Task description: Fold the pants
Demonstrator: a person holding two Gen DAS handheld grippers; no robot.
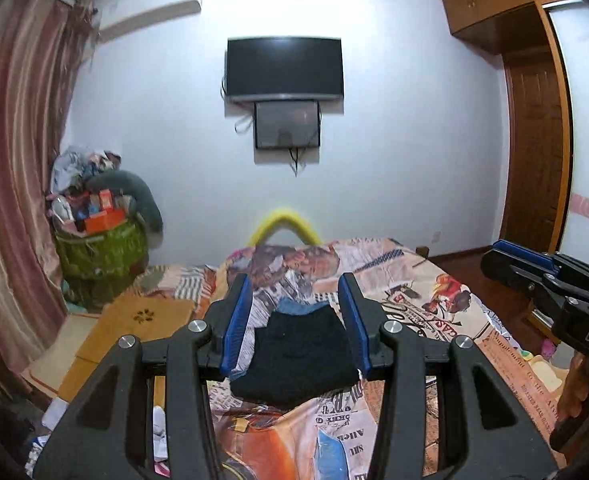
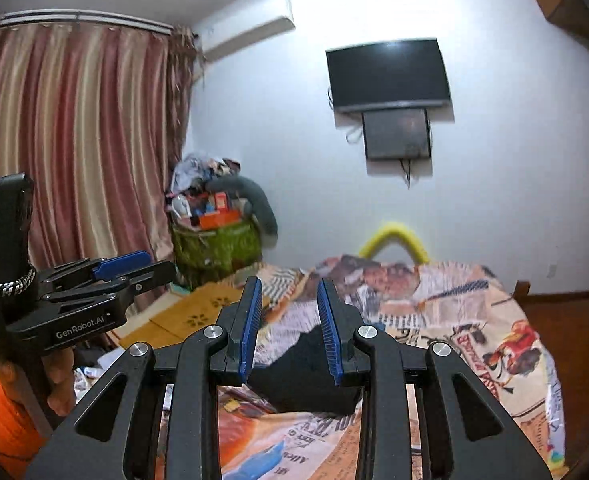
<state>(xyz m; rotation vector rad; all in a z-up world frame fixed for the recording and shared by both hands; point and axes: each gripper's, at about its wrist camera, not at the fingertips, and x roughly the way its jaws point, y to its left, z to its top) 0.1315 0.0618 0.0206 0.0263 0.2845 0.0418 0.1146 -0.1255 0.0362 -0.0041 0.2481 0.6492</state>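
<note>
my left fingers point(image 1: 298, 320) are partly open and hold nothing. my right fingers point(image 2: 290, 328) are open a little less and hold nothing too. the dark folded cloth pants point(image 1: 300, 354) lie in a neat square on the bed with the newspaper-print cover point(image 1: 434, 300), below both sets of fingers and not touching them. i think the fold looks done. if i swing my hands down low, a finger could catch the top flap and pull the fold open.
</note>
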